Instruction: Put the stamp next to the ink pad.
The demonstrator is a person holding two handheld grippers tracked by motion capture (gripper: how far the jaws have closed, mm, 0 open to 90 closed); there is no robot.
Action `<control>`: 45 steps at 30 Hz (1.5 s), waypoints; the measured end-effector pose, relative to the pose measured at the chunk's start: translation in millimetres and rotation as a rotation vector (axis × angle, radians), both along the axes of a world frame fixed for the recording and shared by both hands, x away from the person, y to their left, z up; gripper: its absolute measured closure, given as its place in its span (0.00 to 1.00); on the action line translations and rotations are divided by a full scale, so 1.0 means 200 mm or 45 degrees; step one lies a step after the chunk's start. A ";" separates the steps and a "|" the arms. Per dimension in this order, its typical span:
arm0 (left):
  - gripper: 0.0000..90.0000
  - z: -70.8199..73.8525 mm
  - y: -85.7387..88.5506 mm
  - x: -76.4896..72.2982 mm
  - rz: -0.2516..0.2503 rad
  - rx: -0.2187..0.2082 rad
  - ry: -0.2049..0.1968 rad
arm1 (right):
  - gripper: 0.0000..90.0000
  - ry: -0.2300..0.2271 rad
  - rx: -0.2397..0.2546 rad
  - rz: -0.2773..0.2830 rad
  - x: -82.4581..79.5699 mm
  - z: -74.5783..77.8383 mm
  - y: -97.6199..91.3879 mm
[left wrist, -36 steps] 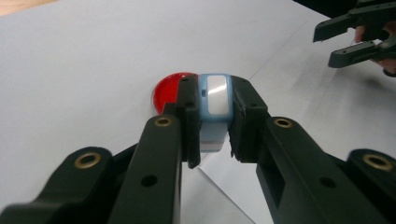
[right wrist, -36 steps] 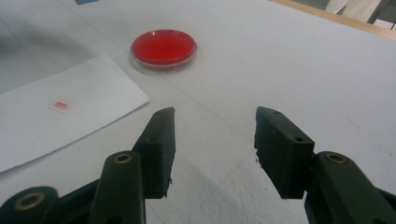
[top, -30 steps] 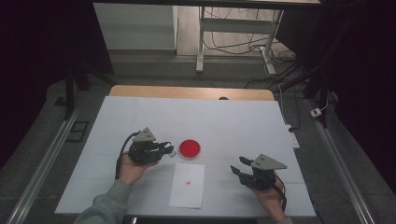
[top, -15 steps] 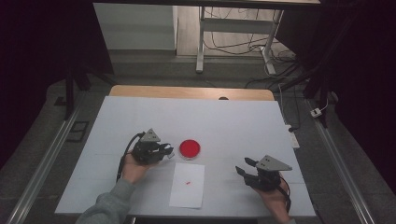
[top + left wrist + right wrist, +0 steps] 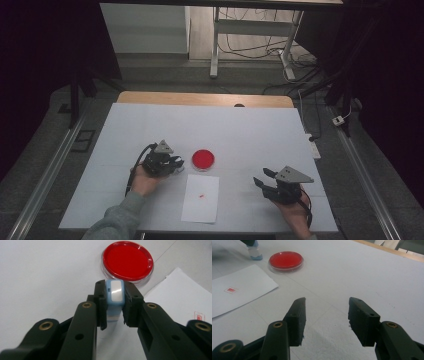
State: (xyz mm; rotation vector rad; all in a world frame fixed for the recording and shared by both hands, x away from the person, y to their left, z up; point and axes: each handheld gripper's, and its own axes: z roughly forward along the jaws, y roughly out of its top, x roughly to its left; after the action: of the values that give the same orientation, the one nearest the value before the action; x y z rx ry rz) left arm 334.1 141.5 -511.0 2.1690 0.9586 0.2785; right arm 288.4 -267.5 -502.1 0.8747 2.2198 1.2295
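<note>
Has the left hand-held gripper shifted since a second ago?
Yes, slightly. The left hand-held gripper, shut on a small blue stamp, has drifted toward the near table edge relative to the red dish.

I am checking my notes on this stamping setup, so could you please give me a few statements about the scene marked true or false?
1. The left gripper is shut on a small light-blue stamp. True.
2. The right gripper holds the sheet of paper. False: its jaws stand apart with nothing between them, over the white table.
3. The red ink pad lies beyond the paper's far edge. True.
4. The paper is blank. False: it bears one small red mark.
5. The stamp is pressed into the ink pad. False: it is beside the pad.
</note>
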 end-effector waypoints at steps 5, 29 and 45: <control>0.83 0.00 0.00 0.00 0.000 0.000 -0.002 | 0.53 -0.002 0.004 0.003 0.00 0.00 0.00; 0.45 0.10 0.07 -0.11 -0.040 -0.240 -0.140 | 0.53 -0.012 -0.018 -0.012 0.00 0.00 -0.03; 0.44 0.07 0.30 -0.39 0.032 -0.237 -0.152 | 0.53 -0.027 -0.046 -0.012 -0.01 -0.01 -0.12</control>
State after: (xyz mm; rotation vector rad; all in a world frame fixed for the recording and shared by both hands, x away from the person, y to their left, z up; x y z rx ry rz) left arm 256.5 201.1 -496.9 1.9502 0.9078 0.3144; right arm 287.3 -292.3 -504.7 0.8528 2.2120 1.1854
